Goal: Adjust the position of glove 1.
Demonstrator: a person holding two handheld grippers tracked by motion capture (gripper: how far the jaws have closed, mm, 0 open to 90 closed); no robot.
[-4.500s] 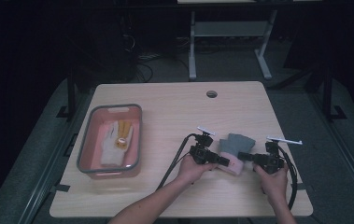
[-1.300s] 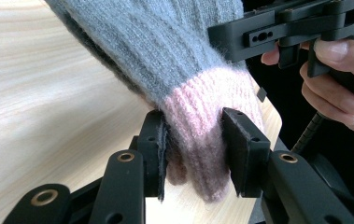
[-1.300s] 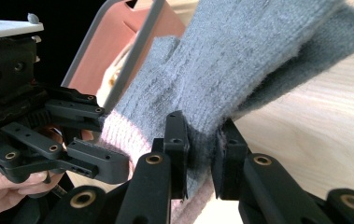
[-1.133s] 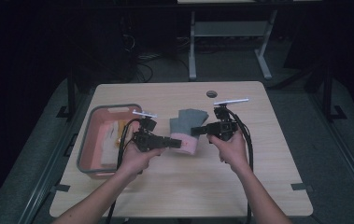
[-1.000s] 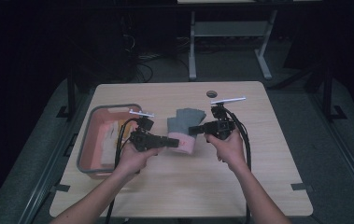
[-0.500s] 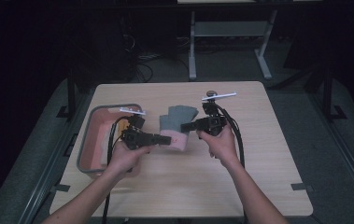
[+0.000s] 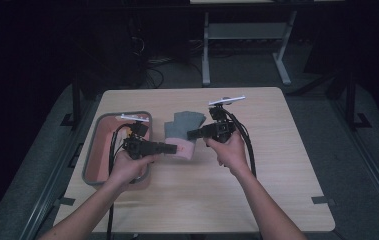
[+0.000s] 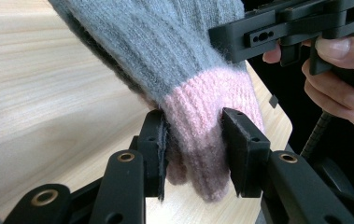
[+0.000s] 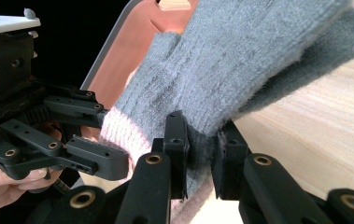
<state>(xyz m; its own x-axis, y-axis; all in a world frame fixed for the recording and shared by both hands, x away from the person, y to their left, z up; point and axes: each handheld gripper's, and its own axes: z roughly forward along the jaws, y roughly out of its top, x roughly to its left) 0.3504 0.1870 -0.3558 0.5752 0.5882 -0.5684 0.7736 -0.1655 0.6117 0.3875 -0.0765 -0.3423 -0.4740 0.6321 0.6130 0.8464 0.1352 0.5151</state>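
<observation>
Glove (image 7: 183,134), grey knit with a pink cuff, has travelled from the right front part of the tabletop (image 7: 277,165) to left of its middle, now just beside the tray (image 7: 93,150) at the left edge. Left tool (image 7: 173,148) pinches the pink cuff, right tool (image 7: 191,134) pinches the grey knit beside it, both jaw pairs pressed on the fabric as in the earlier frames. Carry toward the tray looks nearly done, I'd judge; what's left is moving over the rim and letting go.
</observation>
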